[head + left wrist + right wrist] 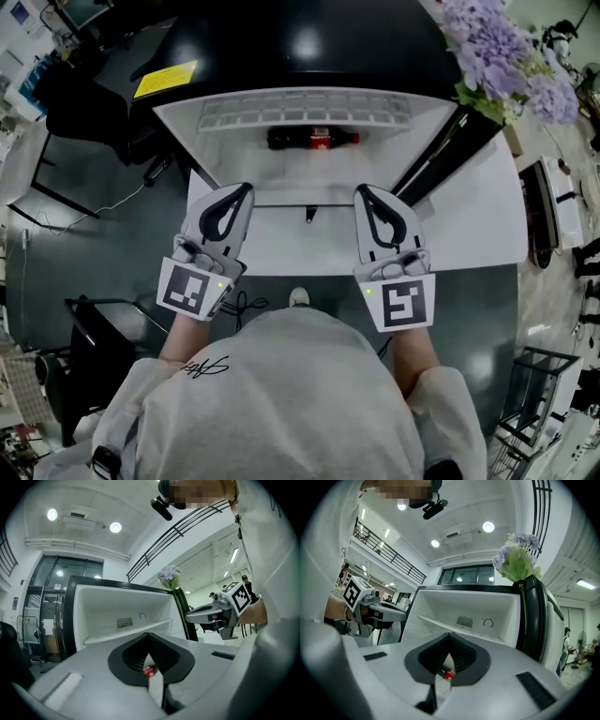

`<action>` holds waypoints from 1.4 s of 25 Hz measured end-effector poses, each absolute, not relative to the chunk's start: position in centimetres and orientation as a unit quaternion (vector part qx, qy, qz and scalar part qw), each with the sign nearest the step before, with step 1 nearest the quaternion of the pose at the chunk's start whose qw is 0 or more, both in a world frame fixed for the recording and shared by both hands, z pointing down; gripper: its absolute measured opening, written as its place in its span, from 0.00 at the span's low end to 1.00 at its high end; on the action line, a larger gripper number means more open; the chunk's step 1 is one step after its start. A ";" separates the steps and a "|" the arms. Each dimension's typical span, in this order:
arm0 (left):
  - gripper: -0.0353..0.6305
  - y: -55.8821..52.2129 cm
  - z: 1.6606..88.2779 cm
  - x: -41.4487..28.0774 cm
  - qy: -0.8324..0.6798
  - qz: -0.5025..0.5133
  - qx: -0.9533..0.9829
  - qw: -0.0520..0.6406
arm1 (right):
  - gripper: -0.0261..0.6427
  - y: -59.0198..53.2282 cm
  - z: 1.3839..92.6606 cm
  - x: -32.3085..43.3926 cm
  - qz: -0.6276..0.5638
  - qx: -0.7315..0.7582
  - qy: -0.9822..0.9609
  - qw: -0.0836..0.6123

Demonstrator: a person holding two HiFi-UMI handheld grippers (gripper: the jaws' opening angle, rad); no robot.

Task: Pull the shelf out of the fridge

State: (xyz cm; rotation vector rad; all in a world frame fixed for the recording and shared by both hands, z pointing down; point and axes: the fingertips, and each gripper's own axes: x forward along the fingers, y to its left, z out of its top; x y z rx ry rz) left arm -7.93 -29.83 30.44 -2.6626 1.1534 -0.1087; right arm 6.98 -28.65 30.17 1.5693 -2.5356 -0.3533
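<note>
Black-topped fridge (281,37) with a white interior fills the head view toward 12 o'clock, standing open. Its door (487,206) swings out to 3 o'clock. A person (281,403) in a grey top is at 6 o'clock, arms reaching forward.

White shelf (122,634) sits inside the fridge, running as a ledge across the compartment below a vent and a dial on the back wall. It lies at 12 o'clock from both claws and is not drawn out.

Left gripper (247,188) at 9 o'clock of centre has its jaws pressed fully together, with nothing between them. Right gripper (361,190) at 3 o'clock of centre is the same, jaws together and empty. Both tips point into the fridge opening, side by side but well apart. Whether the tips touch the fridge's front edge cannot be told.

Purple flowers (497,47) are at 1 o'clock, on the fridge top. A dark bottle (312,139) with a red label lies on its side inside the fridge, at 12 o'clock between the two claws.
</note>
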 end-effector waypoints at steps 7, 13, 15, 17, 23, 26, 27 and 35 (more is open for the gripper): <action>0.06 -32.4 30.6 -7.9 0.386 -0.037 -0.914 0.122 | 0.06 -30.6 30.8 6.3 -0.119 0.519 -0.841 0.094; 0.06 -33.0 30.4 -7.5 0.406 -0.045 -0.903 0.132 | 0.06 -31.6 30.7 6.4 -0.121 0.492 -0.857 0.097; 0.06 -33.3 30.0 -7.4 0.413 -0.042 -0.899 0.135 | 0.06 -32.1 30.3 6.5 -0.126 0.486 -0.859 0.101; 0.06 -33.6 30.0 -7.6 0.422 -0.042 -0.896 0.135 | 0.06 -32.6 29.9 6.4 -0.140 0.480 -0.860 0.107; 0.23 -34.3 29.4 -7.7 0.439 -0.050 -0.885 0.147 | 0.16 -33.5 29.2 6.1 -0.156 0.462 -0.864 0.125; 0.31 -34.6 29.1 -7.2 0.439 -0.083 -0.877 0.178 | 0.24 -34.1 29.1 5.6 -0.192 0.440 -0.861 0.169; 0.34 -34.8 29.0 -7.1 0.439 -0.097 -0.872 0.194 | 0.30 -34.3 29.1 5.4 -0.215 0.433 -0.855 0.187; 0.41 -36.6 28.3 -5.5 0.438 -0.159 -0.835 0.293 | 0.40 -36.8 29.7 4.5 -0.317 0.412 -0.814 0.259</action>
